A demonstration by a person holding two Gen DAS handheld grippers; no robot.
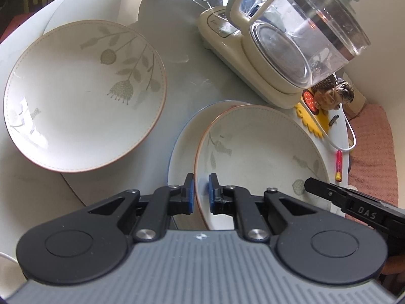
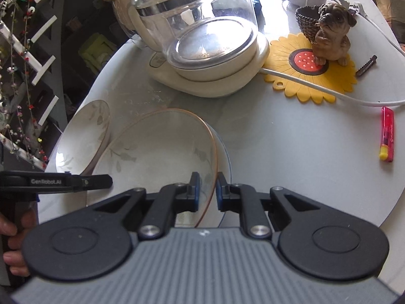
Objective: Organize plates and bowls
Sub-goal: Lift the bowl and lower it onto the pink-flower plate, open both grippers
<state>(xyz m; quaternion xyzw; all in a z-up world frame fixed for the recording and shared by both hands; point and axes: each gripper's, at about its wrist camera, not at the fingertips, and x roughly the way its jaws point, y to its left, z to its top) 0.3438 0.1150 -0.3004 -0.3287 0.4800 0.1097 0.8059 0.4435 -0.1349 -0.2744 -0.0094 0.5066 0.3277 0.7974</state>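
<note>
Both grippers, left (image 1: 201, 190) & right (image 2: 207, 190), pinch opposite rim edges of floral plate (image 1: 263, 162), tilted over blue-rimmed plate (image 1: 182, 152), prob. to stack it level.

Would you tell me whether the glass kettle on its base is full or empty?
Empty, it appears: the glass kettle is clear down to its bottom, with no waterline visible.

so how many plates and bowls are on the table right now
3. One floral plate lies alone at the left. A second floral plate, gripped at both rims by the left gripper and right gripper, sits on a blue-rimmed plate. More could be hidden underneath.
</note>
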